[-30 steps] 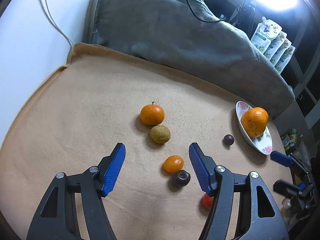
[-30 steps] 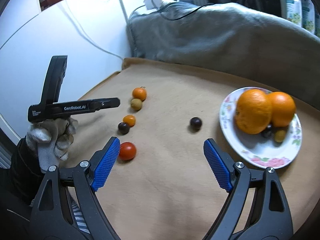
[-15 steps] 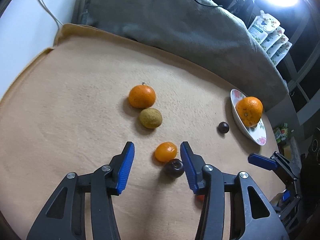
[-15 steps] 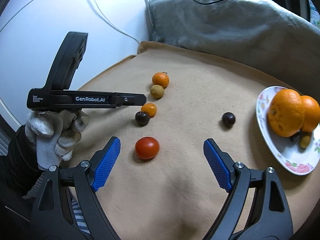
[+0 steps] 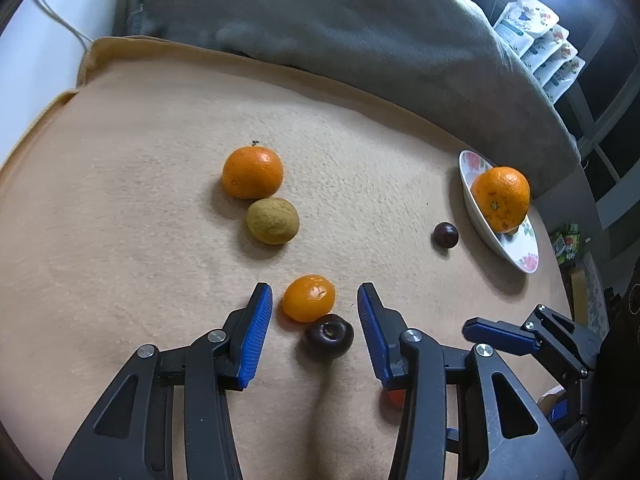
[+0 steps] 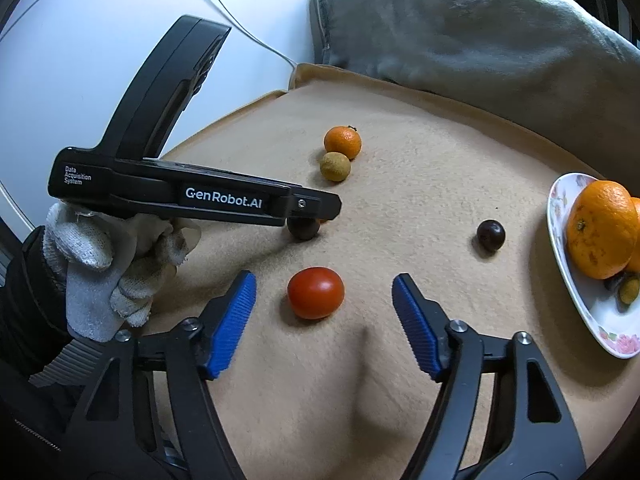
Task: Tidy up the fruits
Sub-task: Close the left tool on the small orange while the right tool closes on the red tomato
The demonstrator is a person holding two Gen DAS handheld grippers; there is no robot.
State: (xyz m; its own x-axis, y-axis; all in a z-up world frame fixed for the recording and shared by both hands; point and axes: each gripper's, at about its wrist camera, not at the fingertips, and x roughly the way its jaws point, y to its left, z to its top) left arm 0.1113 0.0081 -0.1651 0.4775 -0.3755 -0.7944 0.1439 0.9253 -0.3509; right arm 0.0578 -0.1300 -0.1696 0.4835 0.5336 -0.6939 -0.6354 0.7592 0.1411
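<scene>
We find the left hand-held gripper parted around a small orange fruit, which touches a dark plum on the tan blanket. The right hand-held gripper stands wide apart about a red tomato, gripping nothing.

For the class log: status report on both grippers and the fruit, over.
Left gripper open, straddling small orange; dark plum touching it, in the way. Right gripper open, tomato between fingers. Plate holds oranges.
</scene>
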